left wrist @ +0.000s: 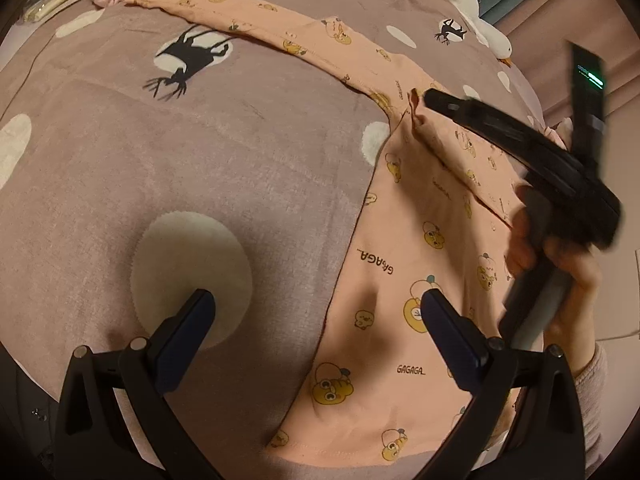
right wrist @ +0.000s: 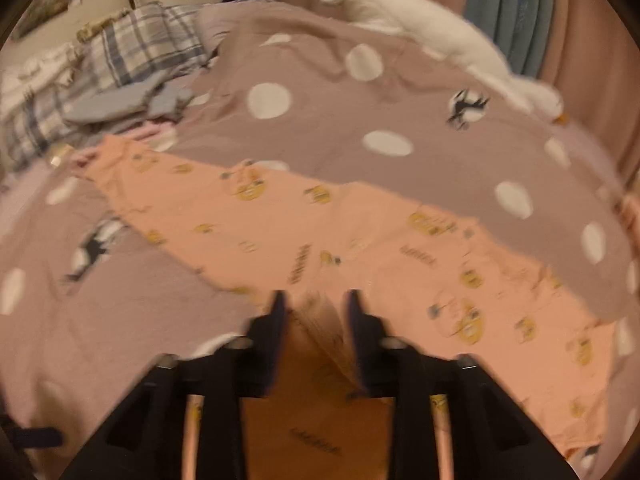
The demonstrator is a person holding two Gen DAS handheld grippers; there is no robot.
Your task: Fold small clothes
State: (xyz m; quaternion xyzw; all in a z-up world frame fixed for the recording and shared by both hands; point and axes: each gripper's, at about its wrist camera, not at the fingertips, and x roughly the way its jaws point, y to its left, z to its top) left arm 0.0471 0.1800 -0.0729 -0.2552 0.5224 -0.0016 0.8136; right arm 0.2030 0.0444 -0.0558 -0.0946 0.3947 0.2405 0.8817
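A peach long-sleeved top (left wrist: pixel 400 288) printed with yellow cartoon figures lies on the mauve bedspread (left wrist: pixel 200 168). One sleeve (left wrist: pixel 256 20) stretches away to the far left. My left gripper (left wrist: pixel 316 300) is open just above the bedspread, its right finger over the top's lower left part and holding nothing. My right gripper (left wrist: pixel 424 98) shows in the left wrist view, with a raised fold of the top at its tips. In the blurred right wrist view my right gripper (right wrist: pixel 318 296) has a ridge of the peach top (right wrist: pixel 320 320) between its fingers, which stand partly apart.
The bedspread has white dots and black deer prints (left wrist: pixel 188 60). A white goose plush (right wrist: pixel 440 44) lies at the far right edge. Plaid pillows and folded grey cloth (right wrist: pixel 120 80) are piled at the far left. Curtains (right wrist: pixel 516 12) hang behind.
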